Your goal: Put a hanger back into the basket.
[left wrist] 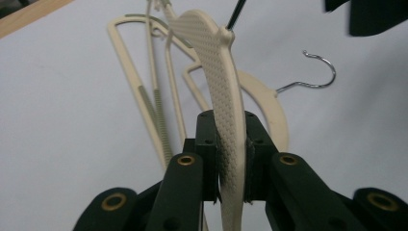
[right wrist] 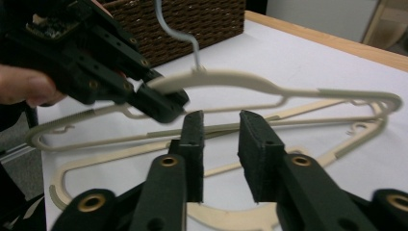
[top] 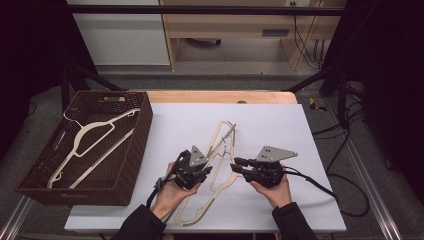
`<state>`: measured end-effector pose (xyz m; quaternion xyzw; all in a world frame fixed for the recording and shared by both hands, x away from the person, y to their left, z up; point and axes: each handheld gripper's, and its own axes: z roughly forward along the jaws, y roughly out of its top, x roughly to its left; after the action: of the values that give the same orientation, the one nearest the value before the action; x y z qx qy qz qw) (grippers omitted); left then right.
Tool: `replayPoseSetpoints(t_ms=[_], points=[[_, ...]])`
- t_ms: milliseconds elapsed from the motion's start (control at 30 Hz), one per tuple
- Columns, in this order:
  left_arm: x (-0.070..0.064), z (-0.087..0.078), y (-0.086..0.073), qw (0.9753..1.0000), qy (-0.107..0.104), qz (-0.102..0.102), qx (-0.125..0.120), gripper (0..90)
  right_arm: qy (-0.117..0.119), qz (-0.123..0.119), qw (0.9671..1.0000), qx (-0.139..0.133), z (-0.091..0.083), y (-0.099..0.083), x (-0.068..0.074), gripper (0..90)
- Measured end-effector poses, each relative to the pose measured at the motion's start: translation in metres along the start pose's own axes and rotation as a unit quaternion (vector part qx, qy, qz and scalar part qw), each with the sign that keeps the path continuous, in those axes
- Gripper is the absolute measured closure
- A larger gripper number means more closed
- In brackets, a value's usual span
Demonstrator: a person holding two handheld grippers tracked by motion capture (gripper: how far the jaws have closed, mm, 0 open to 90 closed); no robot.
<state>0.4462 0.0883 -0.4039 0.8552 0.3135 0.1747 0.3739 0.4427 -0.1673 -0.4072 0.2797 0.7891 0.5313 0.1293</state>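
1. Jaws of the left gripper (left wrist: 231, 159) are clenched on the shoulder of a cream plastic hanger (left wrist: 219, 86), holding it edge-up at the centre of the left gripper view; in the high view this gripper (top: 192, 170) sits at lower centre.
2. Jaws of the right gripper (right wrist: 219, 144) stand parted with nothing between them, just below the lifted hanger's bar (right wrist: 240, 84), probably ready to take its other side so the hanger does not swing.
3. The lifted hanger is raised off the white counter (top: 280, 130) at the middle of the high view, its wire hook (right wrist: 180, 33) pointing up in the right gripper view, which separates it from the others.
4. Beneath it, two more cream hangers (top: 220, 150) lie overlapped flat on the counter, and a loose metal hook (left wrist: 312, 72) shows at the upper right of the left gripper view.
5. A brown wicker basket (top: 142, 130) stands at the left of the high view, already holding a hanger (top: 87, 137); it looks like the place the lifted one is meant to go.
6. Room: the counter between grippers and basket is bare, so a leftward carry looks free; the basket's near wall must be cleared, and the hook could snag the hangers below.
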Motion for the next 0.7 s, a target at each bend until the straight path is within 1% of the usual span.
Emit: replayPoseSetpoints(t_ms=[33, 133, 200, 233, 300, 400, 467, 500, 600, 700], points=[[0.004, -0.002, -0.001, 1.0, 0.002, -0.005, -0.001, 80.9, -0.009, 0.002, 1.0, -0.001, -0.004, -0.001, -0.001, 65.9], [0.014, -0.007, -0.003, 0.9998, 0.008, -0.019, -0.005, 82.0, -0.021, 0.019, 0.9995, -0.014, -0.017, -0.005, -0.009, 60.9], [0.02, -0.009, -0.004, 0.9996, 0.012, -0.027, -0.007, 82.7, -0.038, 0.03, 0.9986, -0.021, -0.027, -0.007, -0.015, 55.5], [0.023, -0.01, -0.005, 0.9994, 0.013, -0.03, -0.009, 83.1, -0.041, 0.035, 0.9982, -0.023, -0.03, -0.008, -0.016, 52.0], [0.028, -0.012, -0.006, 0.9992, 0.017, -0.034, -0.013, 84.3, -0.059, 0.044, 0.997, -0.024, -0.036, -0.01, -0.02, 44.2], [0.036, -0.017, -0.008, 0.9984, 0.017, -0.049, -0.021, 85.3, -0.072, 0.052, 0.9958, -0.025, -0.042, -0.013, -0.026, 36.9], [0.041, -0.02, -0.009, 0.9979, 0.015, -0.056, -0.029, 85.5, -0.077, 0.06, 0.995, -0.022, -0.045, -0.015, -0.028, 33.9], [0.043, -0.022, -0.01, 0.9977, 0.014, -0.058, -0.031, 85.5, -0.083, 0.06, 0.9946, -0.021, -0.046, -0.017, -0.03, 32.6], [0.047, -0.028, -0.012, 0.9972, 0.017, -0.06, -0.041, 85.6, -0.094, 0.064, 0.9933, -0.018, -0.051, -0.02, -0.034, 30.4], [0.051, -0.038, -0.011, 0.9968, 0.011, -0.061, -0.051, 85.7, -0.102, 0.069, 0.9922, -0.018, -0.055, -0.023, -0.037, 28.7]])
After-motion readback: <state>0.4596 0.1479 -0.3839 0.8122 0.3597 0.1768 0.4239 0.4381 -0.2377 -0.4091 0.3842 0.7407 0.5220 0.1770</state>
